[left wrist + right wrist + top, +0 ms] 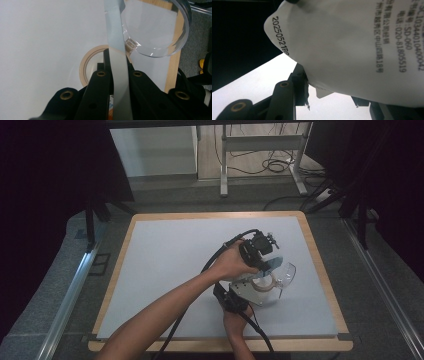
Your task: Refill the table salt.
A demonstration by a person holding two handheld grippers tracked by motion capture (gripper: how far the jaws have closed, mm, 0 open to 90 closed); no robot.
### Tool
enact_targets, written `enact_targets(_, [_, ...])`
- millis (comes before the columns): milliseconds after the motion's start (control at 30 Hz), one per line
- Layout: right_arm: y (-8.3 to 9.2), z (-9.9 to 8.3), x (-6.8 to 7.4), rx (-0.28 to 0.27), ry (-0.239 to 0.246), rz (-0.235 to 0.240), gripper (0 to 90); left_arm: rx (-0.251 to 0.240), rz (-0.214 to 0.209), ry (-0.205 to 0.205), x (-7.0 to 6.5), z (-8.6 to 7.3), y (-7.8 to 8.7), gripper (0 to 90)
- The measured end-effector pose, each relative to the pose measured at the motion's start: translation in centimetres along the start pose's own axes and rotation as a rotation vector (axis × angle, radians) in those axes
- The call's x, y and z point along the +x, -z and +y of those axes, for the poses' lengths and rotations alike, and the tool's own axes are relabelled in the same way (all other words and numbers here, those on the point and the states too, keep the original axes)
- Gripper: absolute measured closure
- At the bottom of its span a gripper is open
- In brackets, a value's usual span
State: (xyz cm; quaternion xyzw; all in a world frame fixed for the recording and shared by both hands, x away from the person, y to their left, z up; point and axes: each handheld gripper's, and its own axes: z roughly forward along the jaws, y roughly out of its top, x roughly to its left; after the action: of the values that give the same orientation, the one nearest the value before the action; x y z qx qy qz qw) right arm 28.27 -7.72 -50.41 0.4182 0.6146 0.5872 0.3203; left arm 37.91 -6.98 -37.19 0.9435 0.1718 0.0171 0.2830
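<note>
My left gripper [265, 262] is shut on a thin flat packet [274, 264] and holds it above the white board. In the left gripper view the packet [116, 37] shows edge-on as a grey-blue strip rising between the closed jaws of that gripper [117, 66]. Its white printed face [352, 45] hangs right in front of my right gripper [332, 102], whose jaws stand apart beneath it. A beige ring [262, 284] [86, 62] and a clear round container [286, 272] [155, 30] sit just ahead of the right gripper [252, 290]. The packet hides whether those jaws press on anything.
The white board [175, 250] has a wooden rim [320, 270] close to the right of the work. Cables trail from both grippers toward the near edge. Behind the table stand a metal frame [260, 150], floor cables and dark curtains.
</note>
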Motion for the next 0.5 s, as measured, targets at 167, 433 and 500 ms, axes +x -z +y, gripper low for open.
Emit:
enact_targets(167, [0.02,0.01,0.03,-0.004,0.003,0.002,55.9,-0.001,0.004,0.003,-0.07,0.01,0.03,90.0])
enact_targets(433, [0.11,0.12,0.0,0.001,-0.008,0.006,55.9,0.005,0.003,0.0,-0.04,0.14,0.03,90.0])
enact_targets(500, [0.01,0.08,-0.07,-0.003,-0.001,0.004,56.0,0.007,0.005,0.0,0.03,0.15,-0.01,90.0])
